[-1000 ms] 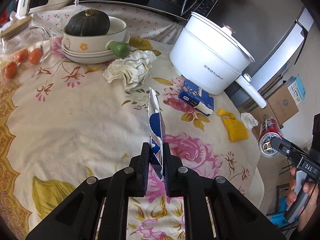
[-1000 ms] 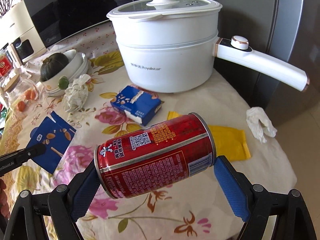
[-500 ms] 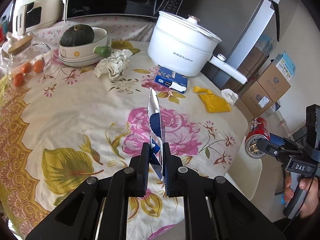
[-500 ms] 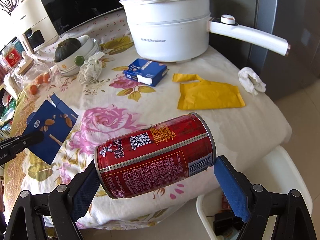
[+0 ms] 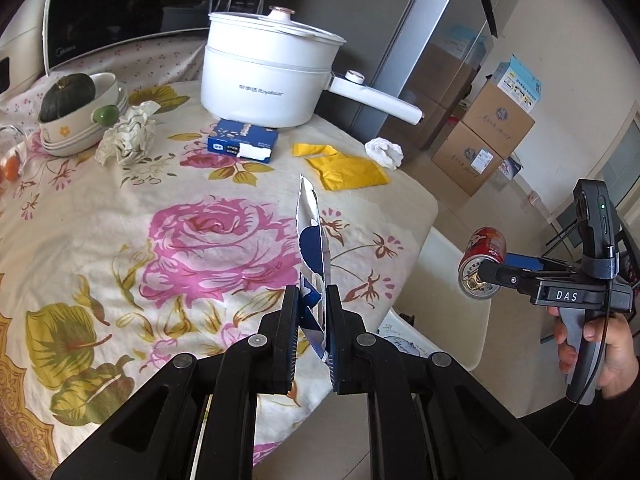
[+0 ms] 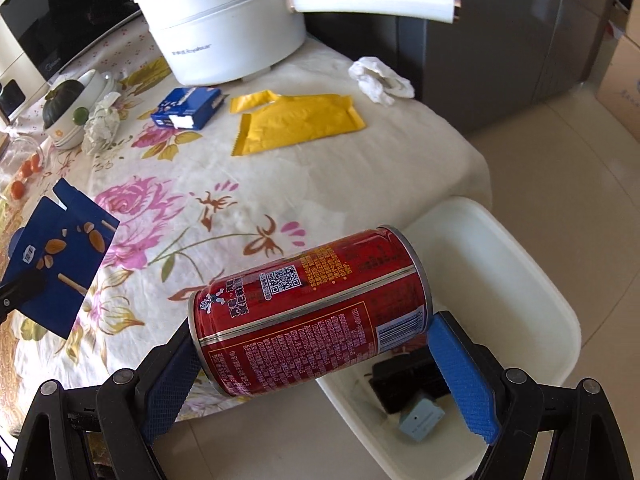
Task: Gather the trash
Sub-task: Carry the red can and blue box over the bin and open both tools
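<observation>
Trash is sitting in both of my grippers. My left gripper is squeezing a blue wrapper between its black fingers. It is standing up on its thin edge in the middle of the left picture, over the flowery tablecloth. In the right picture the same wrapper is showing its flat blue face at the left edge.

My right gripper is holding a red can on its side between two blue pads. The can is tilting a little, low in the middle of the right picture. It is hanging over the edge of the table and over a white bin at the lower right. Some dark things and a small pale blue box are lying in the bin. In the left picture the can is showing far over at the right, with my right hand gripping the handle.

More trash is lying on the table. A yellow wrapper is lying flat in the upper middle of the right picture. A crumpled white tissue is sitting near the table corner, above and right of it. A blue box is lying just beside the big white pot. A ball of crumpled paper is sitting beside the bowls at the upper left, and a dark green squash is sitting in the top bowl.
</observation>
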Demonstrator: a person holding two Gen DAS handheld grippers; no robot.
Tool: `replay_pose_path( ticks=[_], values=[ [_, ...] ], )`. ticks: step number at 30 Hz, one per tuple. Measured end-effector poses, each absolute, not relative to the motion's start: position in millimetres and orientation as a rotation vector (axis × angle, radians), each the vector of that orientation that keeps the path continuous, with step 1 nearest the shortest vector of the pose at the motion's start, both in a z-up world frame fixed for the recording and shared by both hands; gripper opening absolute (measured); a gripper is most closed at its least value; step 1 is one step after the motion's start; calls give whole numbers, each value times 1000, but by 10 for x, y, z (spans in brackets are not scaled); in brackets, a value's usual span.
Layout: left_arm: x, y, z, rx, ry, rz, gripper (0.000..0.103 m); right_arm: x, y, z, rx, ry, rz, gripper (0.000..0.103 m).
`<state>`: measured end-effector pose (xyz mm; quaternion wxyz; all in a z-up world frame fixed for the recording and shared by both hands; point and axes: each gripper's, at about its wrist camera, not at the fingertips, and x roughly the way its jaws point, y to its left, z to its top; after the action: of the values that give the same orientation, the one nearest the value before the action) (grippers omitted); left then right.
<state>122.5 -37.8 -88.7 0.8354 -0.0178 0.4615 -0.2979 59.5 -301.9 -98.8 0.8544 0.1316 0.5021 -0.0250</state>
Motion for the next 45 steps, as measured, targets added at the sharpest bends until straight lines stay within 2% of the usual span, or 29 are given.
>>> replay_pose_path(
  ticks=[20, 31, 35, 36, 37, 39, 45],
  values=[
    [851, -1762, -1229, 145, 1012, -860, 13, 46, -3846, -1281, 331, 1119, -201, 92],
    [903, -2227, -1464, 187, 1012, -900, 15, 0, -4006, -1350, 345, 1139, -232, 92],
    [945, -2297, -1457, 230, 1011, -866, 25, -20, -4044, -1366, 346, 1145, -245, 92],
    [945, -2287, -1438, 236, 1000, -850, 36, -25, -4055, -1371, 346, 1147, -249, 92],
    [948, -2272, -1416, 240, 987, -834, 54, -28, -4064, -1377, 345, 1148, -252, 92],
    [948, -2234, -1356, 243, 952, -803, 73, -32, -4082, -1385, 345, 1152, -259, 92],
    [935, -2080, -1208, 278, 896, -726, 88, -22, -4090, -1383, 346, 1151, -266, 92]
  ],
)
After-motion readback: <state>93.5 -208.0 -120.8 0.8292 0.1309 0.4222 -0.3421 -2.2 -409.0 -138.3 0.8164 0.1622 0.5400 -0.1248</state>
